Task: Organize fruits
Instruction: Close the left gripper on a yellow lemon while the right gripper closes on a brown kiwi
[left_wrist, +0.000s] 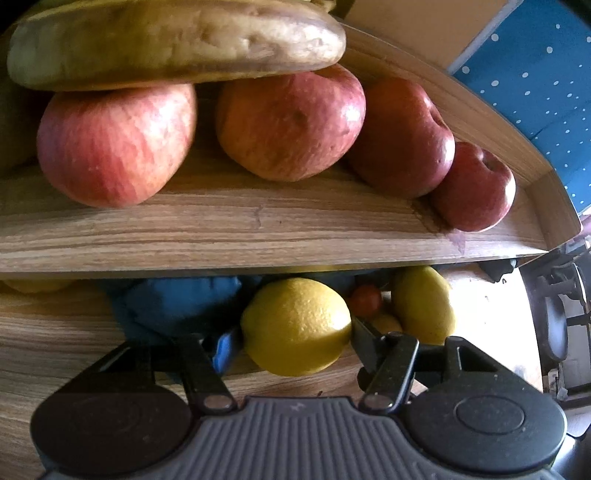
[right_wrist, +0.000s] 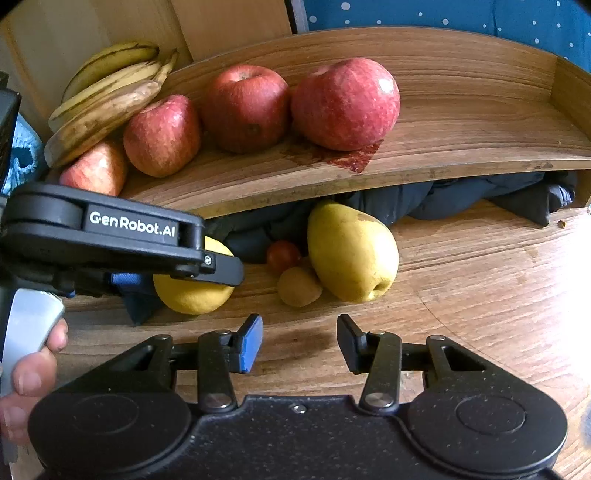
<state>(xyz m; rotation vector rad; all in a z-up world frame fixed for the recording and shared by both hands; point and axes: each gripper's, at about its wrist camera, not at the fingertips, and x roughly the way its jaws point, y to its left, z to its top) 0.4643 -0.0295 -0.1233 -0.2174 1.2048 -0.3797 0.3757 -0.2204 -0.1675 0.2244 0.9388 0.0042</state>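
A curved wooden shelf (right_wrist: 461, 122) spans the upper half of the right wrist view, carrying four red apples (right_wrist: 345, 103) and, at upper left, a bunch of bananas (right_wrist: 107, 88). Below it on the wooden table (right_wrist: 480, 288) a yellow pear (right_wrist: 352, 253) lies at centre, touching a small brown fruit (right_wrist: 299, 286) with a cherry tomato (right_wrist: 282, 255) just behind. The left gripper (left_wrist: 295, 343) pinches a lemon (left_wrist: 295, 326) at lower centre. The right gripper (right_wrist: 300, 341) is spread over bare table, nothing between its jaws.
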